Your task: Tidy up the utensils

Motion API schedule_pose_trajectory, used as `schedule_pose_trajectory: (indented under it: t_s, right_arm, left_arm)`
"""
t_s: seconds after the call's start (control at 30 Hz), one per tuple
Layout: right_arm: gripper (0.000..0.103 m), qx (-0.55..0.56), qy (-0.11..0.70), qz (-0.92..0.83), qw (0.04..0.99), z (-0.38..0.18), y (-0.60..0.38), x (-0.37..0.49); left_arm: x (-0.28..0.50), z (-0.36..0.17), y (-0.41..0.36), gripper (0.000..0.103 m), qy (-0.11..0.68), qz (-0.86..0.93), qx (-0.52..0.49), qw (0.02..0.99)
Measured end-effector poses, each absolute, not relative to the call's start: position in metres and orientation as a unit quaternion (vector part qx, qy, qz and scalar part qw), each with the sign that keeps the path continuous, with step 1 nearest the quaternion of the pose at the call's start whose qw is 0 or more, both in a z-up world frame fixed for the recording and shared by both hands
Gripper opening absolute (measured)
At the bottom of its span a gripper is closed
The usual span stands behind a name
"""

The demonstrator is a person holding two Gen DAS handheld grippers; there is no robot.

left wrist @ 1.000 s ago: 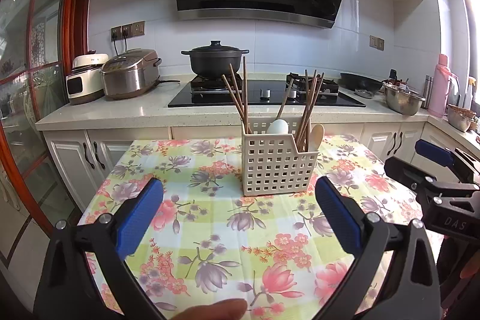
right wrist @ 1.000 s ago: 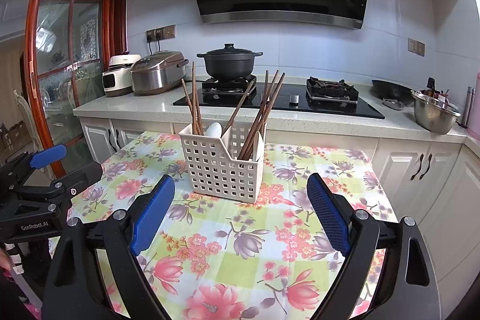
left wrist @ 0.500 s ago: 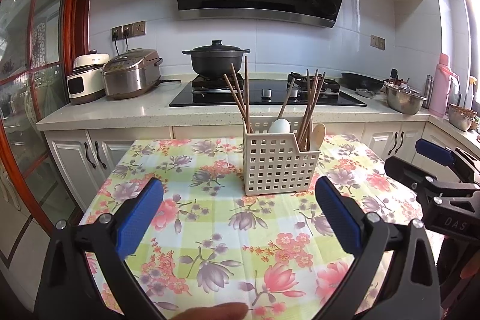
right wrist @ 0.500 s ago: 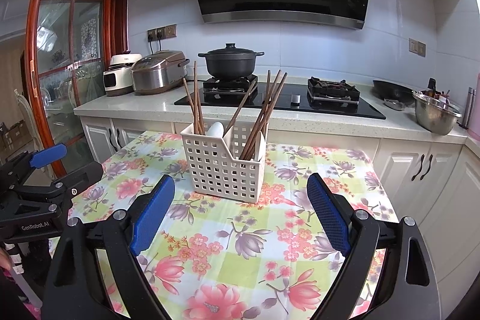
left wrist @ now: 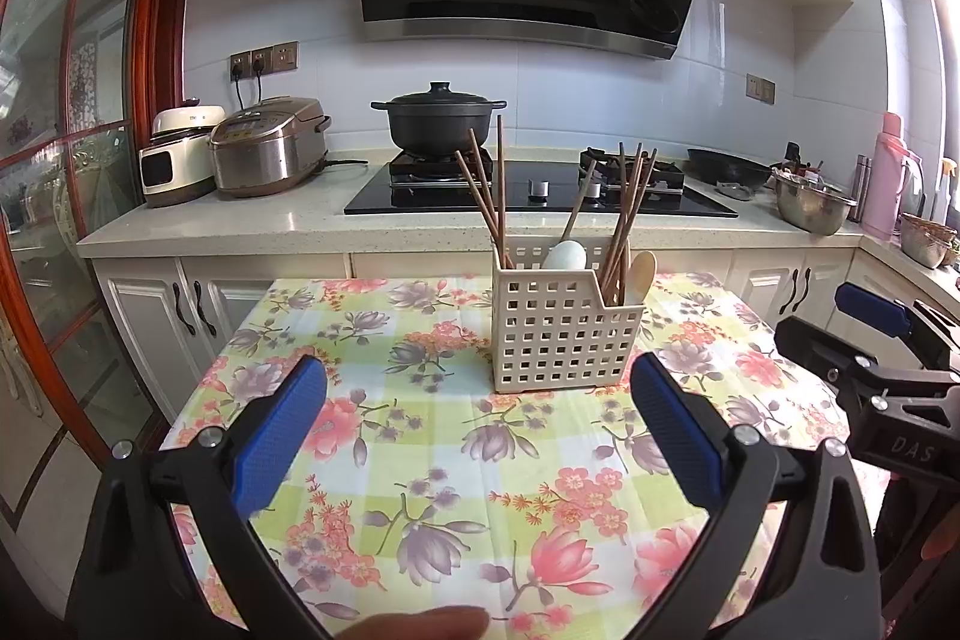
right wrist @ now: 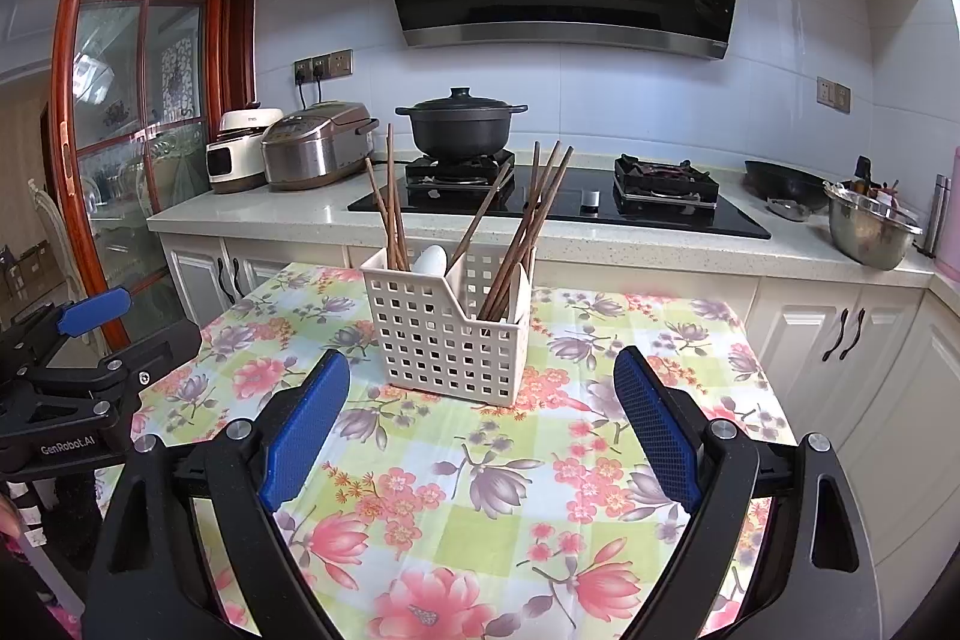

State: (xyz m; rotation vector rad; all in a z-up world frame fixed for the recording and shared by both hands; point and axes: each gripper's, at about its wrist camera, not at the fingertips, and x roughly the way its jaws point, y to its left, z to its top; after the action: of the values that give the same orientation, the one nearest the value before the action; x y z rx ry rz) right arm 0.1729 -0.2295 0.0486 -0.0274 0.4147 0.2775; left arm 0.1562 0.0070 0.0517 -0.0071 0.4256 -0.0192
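Left wrist view, utensil basket [left wrist: 567, 334] on floral tablecloth [left wrist: 420, 460], both hand-held grippers wide, empty, black pot [left wrist: 441, 121] behind.

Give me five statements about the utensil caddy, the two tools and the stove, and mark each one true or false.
1. The left tool is shut on a chopstick. False: its jaws stand wide open and hold nothing.
2. The perforated caddy stands upright on the floral tablecloth. True.
3. Brown chopsticks stick up out of the caddy. True.
4. The right tool is touching the caddy. False: it is open and apart from it, with tablecloth showing between.
5. The black pot on the stove has no lid. False: a lid with a knob sits on it.
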Motion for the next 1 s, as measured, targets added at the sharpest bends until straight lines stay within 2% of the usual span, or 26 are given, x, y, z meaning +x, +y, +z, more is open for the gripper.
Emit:
schedule_pose_trajectory:
  t_s: [1.0]
  right_arm:
    - [0.084,-0.009,0.209,0.136,0.968,0.0456,-0.2332,0.1731]
  left_arm:
    - [0.1594,0.0457,0.0016,0.098,0.216,-0.012,-0.004,0.976]
